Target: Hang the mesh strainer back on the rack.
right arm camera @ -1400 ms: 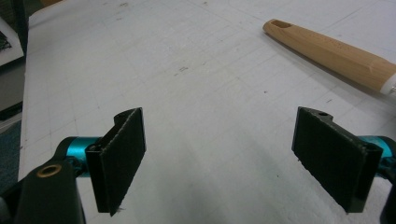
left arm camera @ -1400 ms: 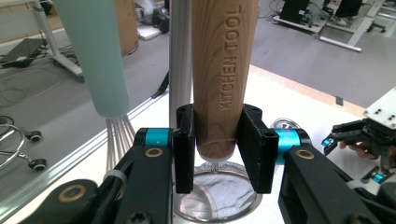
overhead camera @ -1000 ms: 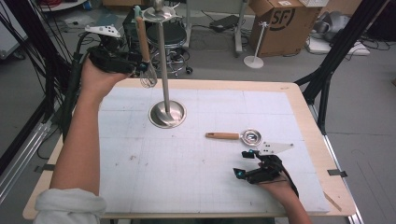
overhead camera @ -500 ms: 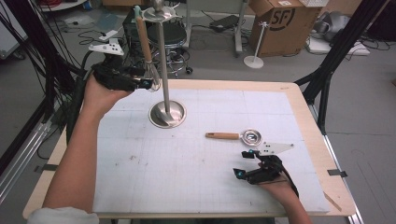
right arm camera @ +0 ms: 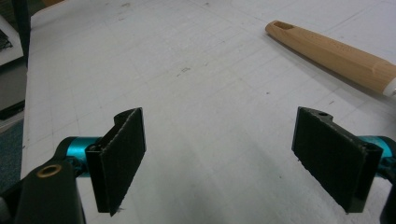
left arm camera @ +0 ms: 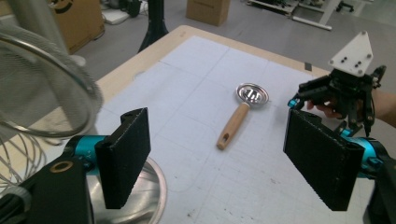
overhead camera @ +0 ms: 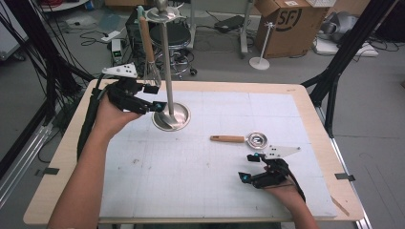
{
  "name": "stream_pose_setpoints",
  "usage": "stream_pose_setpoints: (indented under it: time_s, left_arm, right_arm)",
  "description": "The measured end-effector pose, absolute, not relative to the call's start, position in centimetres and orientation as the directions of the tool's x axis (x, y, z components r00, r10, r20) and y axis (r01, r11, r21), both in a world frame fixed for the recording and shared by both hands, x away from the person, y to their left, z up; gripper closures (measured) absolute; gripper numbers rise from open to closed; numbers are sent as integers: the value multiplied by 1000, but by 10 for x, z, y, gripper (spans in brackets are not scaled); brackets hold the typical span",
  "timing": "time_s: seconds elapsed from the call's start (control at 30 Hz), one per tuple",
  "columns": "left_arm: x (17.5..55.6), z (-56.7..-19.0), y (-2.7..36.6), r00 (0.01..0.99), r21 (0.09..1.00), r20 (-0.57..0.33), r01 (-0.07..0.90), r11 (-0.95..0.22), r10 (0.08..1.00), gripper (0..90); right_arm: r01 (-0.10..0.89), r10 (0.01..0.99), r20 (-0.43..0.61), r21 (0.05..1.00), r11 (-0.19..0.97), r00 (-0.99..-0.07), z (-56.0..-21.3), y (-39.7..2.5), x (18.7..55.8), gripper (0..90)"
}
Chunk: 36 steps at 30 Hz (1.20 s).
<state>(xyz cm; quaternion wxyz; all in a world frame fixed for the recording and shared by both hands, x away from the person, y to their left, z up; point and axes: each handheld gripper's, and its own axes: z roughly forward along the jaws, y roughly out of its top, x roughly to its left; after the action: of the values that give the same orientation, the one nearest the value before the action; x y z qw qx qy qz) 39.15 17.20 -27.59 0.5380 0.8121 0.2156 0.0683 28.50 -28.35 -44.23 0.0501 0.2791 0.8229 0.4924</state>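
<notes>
Beside the stand's base, the left tongs gape empty near the seemingly hanging whisk; right tongs also gape.

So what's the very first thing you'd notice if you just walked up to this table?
Probably the tall shiny metal stand with a round base, rising near the table's far left, with a wooden-handled wire whisk hanging from its top. Next, the small round metal strainer with a wooden handle lying flat on the white mat right of the middle. The left tool is open beside the stand, and the right tool is open low near the strainer.
</notes>
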Motion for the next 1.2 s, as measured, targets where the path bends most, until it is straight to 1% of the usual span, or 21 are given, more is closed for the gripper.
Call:
stream_pose_setpoints:
  time_s: [0.27,0.47,0.83,1.1,1.2]
  left_arm:
    - [384,-291,164,908,897,-134,282,-341,397,193]
    - [370,-309,165,916,907,-159,283,-311,369,174]
    - [350,-344,165,905,904,-194,315,-290,378,145]
    - [342,-360,155,909,891,-196,322,-321,368,120]
    - [341,-364,153,912,894,-202,320,-313,356,110]
  right_arm:
    - [413,511,194,837,359,-837,-442,-284,284,168]
    - [408,510,191,840,357,-839,-442,-285,284,168]
    - [410,511,191,839,359,-838,-441,-285,283,170]
    - [401,504,185,841,363,-844,-442,-283,285,170]
    - [402,502,188,841,362,-844,-442,-283,285,170]
